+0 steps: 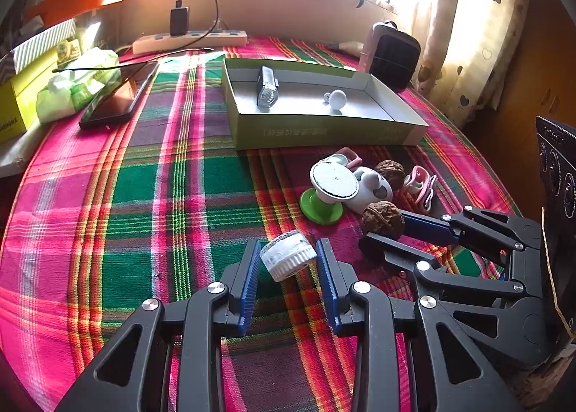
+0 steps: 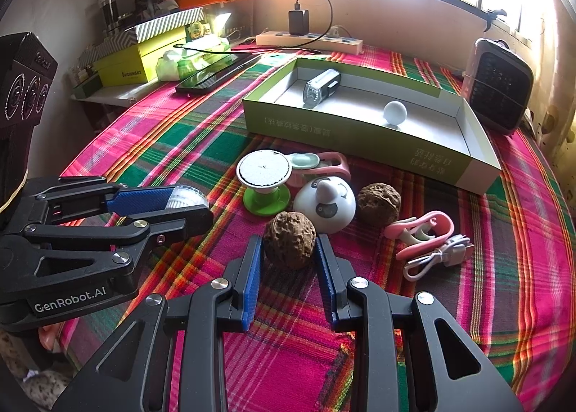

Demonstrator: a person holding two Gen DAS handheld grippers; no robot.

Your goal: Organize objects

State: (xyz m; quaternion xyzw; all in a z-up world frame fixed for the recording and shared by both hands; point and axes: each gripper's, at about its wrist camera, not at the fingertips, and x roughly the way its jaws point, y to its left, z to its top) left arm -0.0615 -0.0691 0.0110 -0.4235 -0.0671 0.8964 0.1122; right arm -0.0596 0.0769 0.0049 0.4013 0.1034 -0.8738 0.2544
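A surface is being covered by a plaid cloth (image 2: 172, 145) in pink, green and red. Directly on it are being carried an open green box (image 2: 363, 145), a power strip (image 2: 309, 40), a phone (image 2: 212, 75), a small dark heater (image 2: 498, 84), two walnuts (image 2: 378, 204), a green-based disc stand (image 2: 264, 178), a white round gadget (image 2: 324, 206), pink clips (image 2: 421, 228) and a white cable (image 2: 437, 255).

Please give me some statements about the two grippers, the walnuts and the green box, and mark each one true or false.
1. The right gripper has a walnut between its blue pads. True.
2. The left gripper is closed on a pink clip. False: it holds a small white ribbed cap.
3. The green box is empty. False: a white ball and a small dark and silver device lie in it.
4. A second walnut lies loose on the cloth, beside the white round toy. True.
5. Both walnuts are already in the box. False: neither is.
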